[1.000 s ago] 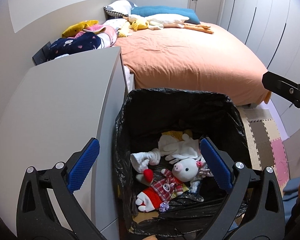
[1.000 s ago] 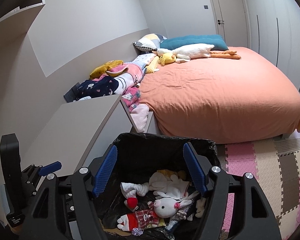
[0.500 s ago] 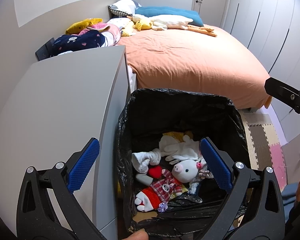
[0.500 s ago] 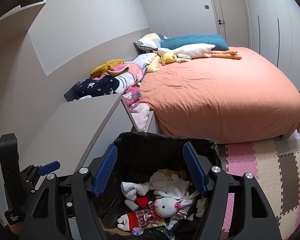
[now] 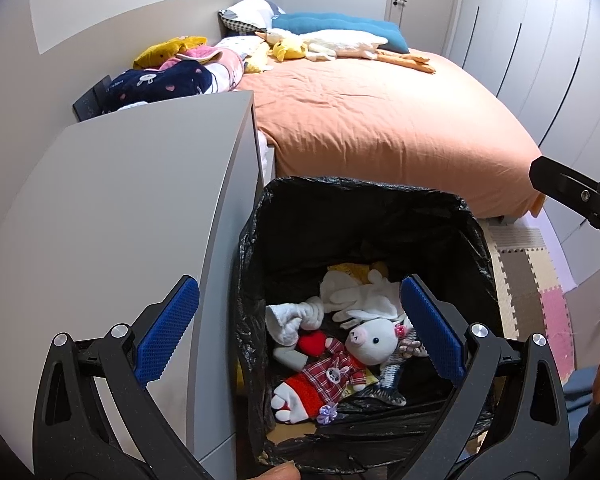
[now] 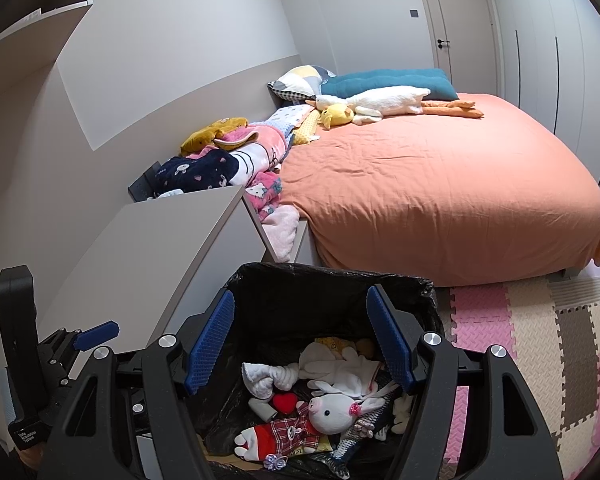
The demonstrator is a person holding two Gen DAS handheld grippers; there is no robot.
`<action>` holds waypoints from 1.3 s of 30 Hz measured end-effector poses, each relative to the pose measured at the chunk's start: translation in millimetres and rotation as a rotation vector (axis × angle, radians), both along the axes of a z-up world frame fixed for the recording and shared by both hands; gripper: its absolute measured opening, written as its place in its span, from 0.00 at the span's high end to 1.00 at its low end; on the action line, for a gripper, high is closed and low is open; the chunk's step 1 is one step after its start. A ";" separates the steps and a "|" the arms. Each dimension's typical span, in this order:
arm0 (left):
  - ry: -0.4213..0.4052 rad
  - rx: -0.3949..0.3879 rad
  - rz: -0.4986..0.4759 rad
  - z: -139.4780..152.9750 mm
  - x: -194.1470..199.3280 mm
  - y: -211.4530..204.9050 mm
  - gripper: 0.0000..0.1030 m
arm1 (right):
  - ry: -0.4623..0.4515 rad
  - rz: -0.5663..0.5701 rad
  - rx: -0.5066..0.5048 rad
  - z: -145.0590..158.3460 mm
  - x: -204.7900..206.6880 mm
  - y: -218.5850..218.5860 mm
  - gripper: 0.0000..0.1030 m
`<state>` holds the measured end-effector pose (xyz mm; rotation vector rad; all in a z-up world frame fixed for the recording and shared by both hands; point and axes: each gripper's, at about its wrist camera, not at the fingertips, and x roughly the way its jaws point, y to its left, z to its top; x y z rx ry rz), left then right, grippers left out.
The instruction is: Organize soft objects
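A bin lined with a black bag [image 5: 364,208] [image 6: 332,276] stands beside a grey cabinet. Inside lie a white pig doll in a red plaid dress [image 5: 340,364] [image 6: 316,420], a small red heart [image 5: 311,342] [image 6: 284,402], a rolled white sock [image 5: 288,318] and white gloves [image 5: 360,296] [image 6: 336,364]. My left gripper [image 5: 296,324] hovers open above the bin, nothing between its blue pads. My right gripper [image 6: 300,340] also hangs open and empty over the bin. On the bed a white goose plush [image 6: 380,100] [image 5: 340,42] and a yellow duck plush [image 6: 336,114] lie near the pillows.
The grey cabinet [image 5: 120,200] [image 6: 148,248] flanks the bin on the left. An orange bed [image 6: 440,184] fills the background, with folded blankets [image 6: 236,160] heaped along the wall. Foam puzzle mats [image 6: 540,340] cover the floor to the right. A fingertip [image 5: 276,472] shows at the bottom edge.
Both grippers stay open over the bin. The left view has tilted up slightly, and the red heart has shifted a little right beside the pig doll.
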<state>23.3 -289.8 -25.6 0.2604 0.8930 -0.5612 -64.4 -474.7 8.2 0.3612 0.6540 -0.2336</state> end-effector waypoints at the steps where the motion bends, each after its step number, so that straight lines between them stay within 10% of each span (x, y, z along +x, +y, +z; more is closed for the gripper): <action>1: -0.001 0.000 -0.001 0.3 -0.3 -0.1 0.06 | 0.000 0.000 0.001 0.1 0.1 -0.1 0.32; 39: -0.029 0.015 -0.034 2.7 -8.9 -3.4 0.06 | 0.005 0.002 -0.005 -1.7 -0.4 2.5 0.32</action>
